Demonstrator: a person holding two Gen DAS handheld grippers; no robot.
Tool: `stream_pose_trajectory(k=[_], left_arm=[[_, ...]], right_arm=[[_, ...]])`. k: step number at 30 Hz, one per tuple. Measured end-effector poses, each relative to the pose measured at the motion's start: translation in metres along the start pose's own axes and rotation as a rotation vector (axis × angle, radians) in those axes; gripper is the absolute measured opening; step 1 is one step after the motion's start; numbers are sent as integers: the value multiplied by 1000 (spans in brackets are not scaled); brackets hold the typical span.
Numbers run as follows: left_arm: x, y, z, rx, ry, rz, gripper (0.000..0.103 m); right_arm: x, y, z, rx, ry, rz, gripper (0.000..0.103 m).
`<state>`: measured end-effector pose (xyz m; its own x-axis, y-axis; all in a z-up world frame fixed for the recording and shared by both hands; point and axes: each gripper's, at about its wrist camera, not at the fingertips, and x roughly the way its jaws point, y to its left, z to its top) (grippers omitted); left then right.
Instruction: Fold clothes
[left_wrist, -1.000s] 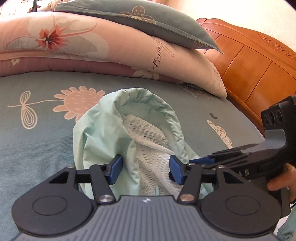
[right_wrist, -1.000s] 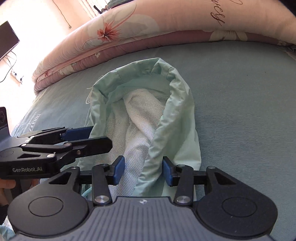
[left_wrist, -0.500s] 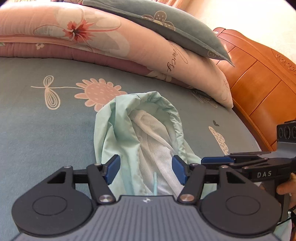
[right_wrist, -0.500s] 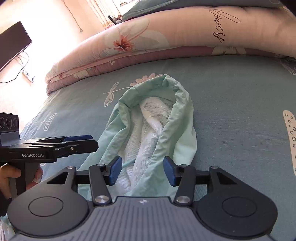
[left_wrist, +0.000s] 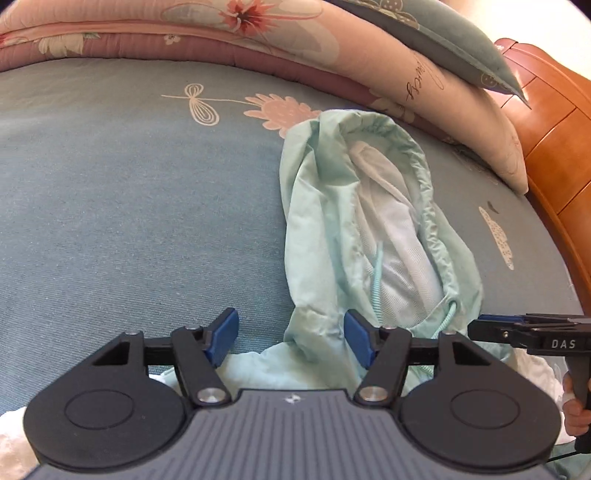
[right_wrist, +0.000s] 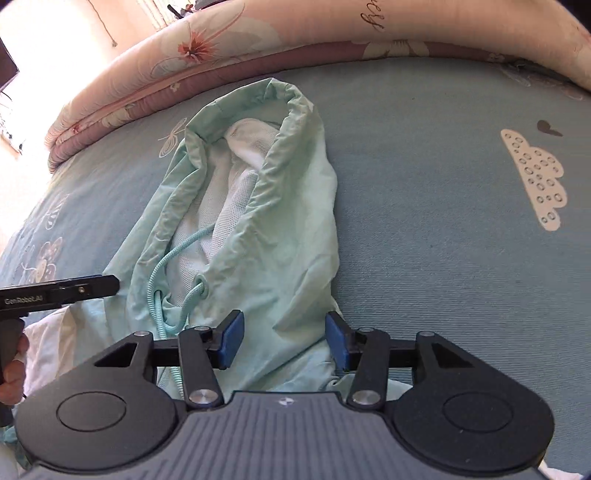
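Note:
A mint-green hooded jacket (left_wrist: 321, 221) with white mesh lining lies on the blue bedsheet (left_wrist: 129, 221), hood opening upward and a mint drawstring (left_wrist: 375, 280) trailing out. My left gripper (left_wrist: 291, 338) hovers over the jacket just below the hood; its jaws are closing but still stand apart, with fabric lying between the blue pads. My right gripper (right_wrist: 284, 339) is open over the jacket (right_wrist: 295, 221) on the hood's right side, with cloth between its pads too. Each gripper shows in the other's view: the right gripper (left_wrist: 476, 328) at the right edge, the left gripper (right_wrist: 110, 286) at the left edge.
Floral pillows (left_wrist: 369, 48) and a folded pink quilt (right_wrist: 221, 55) line the far side of the bed. A wooden headboard (left_wrist: 554, 140) stands at the right. White cloth (right_wrist: 48, 339) lies near the left hand. Open sheet (right_wrist: 443, 221) spreads right of the hood.
Both grippers have drawn back from the hood, so more of the jacket and its drawstring show. The left one also slid left and rolled. Both sets of jaws stand a little wider.

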<state>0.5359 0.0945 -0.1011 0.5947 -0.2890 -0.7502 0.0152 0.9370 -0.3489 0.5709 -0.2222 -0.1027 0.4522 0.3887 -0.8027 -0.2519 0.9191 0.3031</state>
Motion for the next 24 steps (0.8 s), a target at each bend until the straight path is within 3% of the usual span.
stream_pose_trajectory(k=[3,7,10,14,17,21,22,24], left_arm=[[-31,-6,-6,54,1,-9,64],[-64,-16,-25,92,75,6,66],[-84,-23,-54,84,147,13,67],[-104,-38,-111,128,202,19,68],[-109,-48,-154,188,192,33,74],[-101,-43,-190,164,189,66,79],[-101,-41,-195,157,166,61,81],[-101,-40,-199,147,148,50,99]], right_arm=[[-23,3,-4,-24,3,-20,59],[-53,4,-23,-33,71,-80,62],[-73,10,-54,-60,138,-147,69],[-83,35,-113,-166,216,-259,69],[-82,42,-156,-183,224,-254,69],[-75,48,-194,-152,167,-329,103],[-75,48,-197,-135,158,-333,103],[-74,47,-202,-111,138,-331,103]])
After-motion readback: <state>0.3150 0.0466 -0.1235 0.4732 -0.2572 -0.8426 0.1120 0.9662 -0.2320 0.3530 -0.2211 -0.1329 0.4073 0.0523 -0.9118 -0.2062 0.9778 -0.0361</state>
